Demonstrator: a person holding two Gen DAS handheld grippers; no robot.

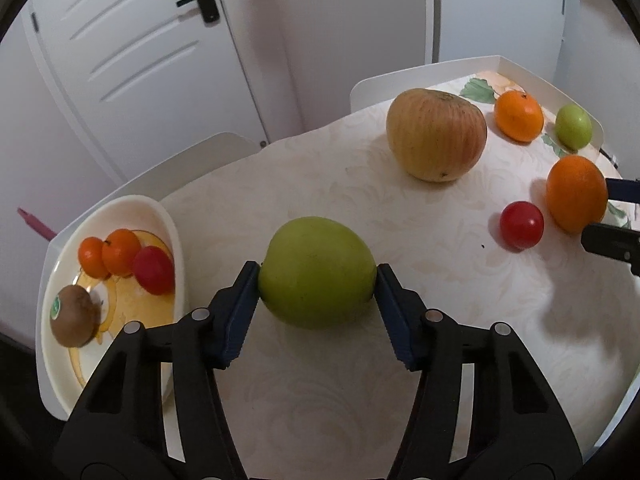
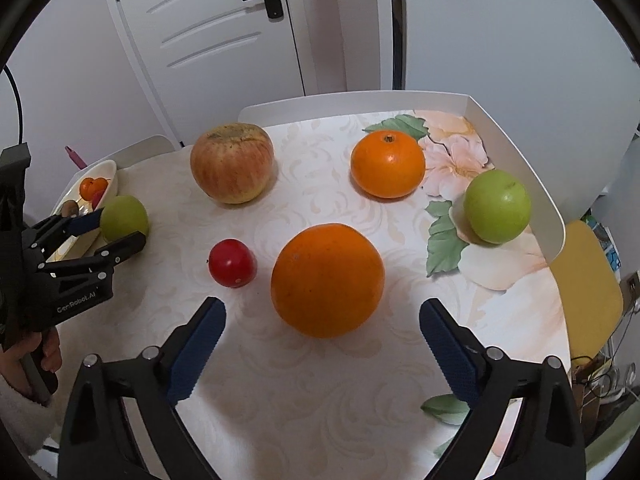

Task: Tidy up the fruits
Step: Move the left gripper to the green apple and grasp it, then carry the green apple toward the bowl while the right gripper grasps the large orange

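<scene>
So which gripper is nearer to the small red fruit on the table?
Right. The right gripper stands open around the big orange, just beside the red fruit. The left gripper clamps a green apple farther away.

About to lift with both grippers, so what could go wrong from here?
1. The left gripper pinches the green apple only at its fingertips, so the round fruit may slip when lifted.
2. The right gripper is open around the large orange; the red tomato sits close beside it and could get knocked.
3. The white dish already holds fruit, leaving little room.
</scene>
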